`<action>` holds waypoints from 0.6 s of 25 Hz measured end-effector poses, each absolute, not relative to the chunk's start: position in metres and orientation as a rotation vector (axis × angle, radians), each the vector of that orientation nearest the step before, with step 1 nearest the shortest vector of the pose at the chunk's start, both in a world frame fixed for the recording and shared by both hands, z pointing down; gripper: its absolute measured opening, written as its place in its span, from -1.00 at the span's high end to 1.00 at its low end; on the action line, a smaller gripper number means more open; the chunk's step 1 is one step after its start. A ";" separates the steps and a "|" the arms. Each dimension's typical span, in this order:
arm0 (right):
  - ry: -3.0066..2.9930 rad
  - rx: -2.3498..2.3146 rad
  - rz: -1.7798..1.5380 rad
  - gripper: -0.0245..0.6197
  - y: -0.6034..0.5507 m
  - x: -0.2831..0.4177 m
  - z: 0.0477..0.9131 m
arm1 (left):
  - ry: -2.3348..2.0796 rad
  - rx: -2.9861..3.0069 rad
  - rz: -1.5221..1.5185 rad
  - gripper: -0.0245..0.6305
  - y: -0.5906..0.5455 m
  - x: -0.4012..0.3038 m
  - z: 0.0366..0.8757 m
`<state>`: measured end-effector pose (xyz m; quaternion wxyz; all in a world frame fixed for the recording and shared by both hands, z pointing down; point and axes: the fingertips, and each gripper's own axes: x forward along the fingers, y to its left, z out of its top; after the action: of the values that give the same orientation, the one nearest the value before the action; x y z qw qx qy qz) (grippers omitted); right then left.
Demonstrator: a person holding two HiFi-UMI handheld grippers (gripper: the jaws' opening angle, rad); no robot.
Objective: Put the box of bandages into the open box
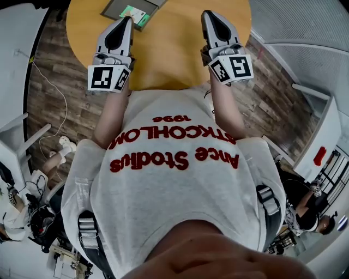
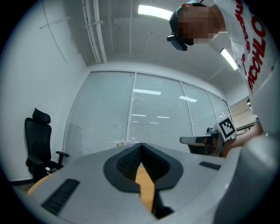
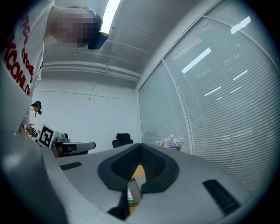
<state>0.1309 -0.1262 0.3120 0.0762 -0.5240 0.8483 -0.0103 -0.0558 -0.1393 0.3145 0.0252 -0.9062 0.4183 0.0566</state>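
The person stands by a round wooden table [image 1: 163,54] and holds both claws out over it. The left gripper [image 1: 127,20] has its two jaws pressed together, with nothing between them. In the left gripper view [image 2: 141,146] the tips meet and only the yellow table top shows through the small gap lower down. The right gripper [image 1: 209,13] is closed too and holds nothing. Its own view [image 3: 140,146] shows the tips touching. At the far edge of the table sits the grey open box [image 1: 117,8]. The green and white box of bandages [image 1: 134,14] looks to be lying flat inside it, near the side closest to the person. Its long side runs on a slant, from the upper left to the lower right in the head view. The tip of the left gripper is just beside it but not holding it. A bit of the green box [image 3: 130,195] also peeks through the gap under the right jaws.
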 end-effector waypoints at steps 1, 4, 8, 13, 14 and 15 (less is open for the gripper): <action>2.546 -1.574 -0.026 0.90 -0.126 0.131 0.312 | 1.292 -2.803 0.174 0.91 -0.139 -0.055 0.315; 2.560 -1.569 -0.022 0.90 -0.126 0.129 0.313 | 1.288 -2.802 0.170 0.91 -0.139 -0.055 0.315; 2.560 -1.564 -0.020 0.90 -0.125 0.127 0.312 | 1.280 -2.802 0.171 0.91 -0.138 -0.054 0.314; 2.571 -1.560 -0.022 0.90 -0.124 0.123 0.311 | 1.281 -2.795 0.172 0.91 -0.138 -0.057 0.312; 2.571 -1.562 -0.022 0.90 -0.124 0.123 0.311 | 1.281 -2.796 0.172 0.91 -0.138 -0.058 0.312; 2.570 -1.565 -0.022 0.90 -0.124 0.123 0.311 | 1.280 -2.796 0.172 0.91 -0.138 -0.058 0.311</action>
<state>0.1231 -0.1239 0.3108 0.0665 -0.5189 0.8522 -0.0075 -0.0579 -0.1378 0.3114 0.0308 -0.9074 0.4153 0.0559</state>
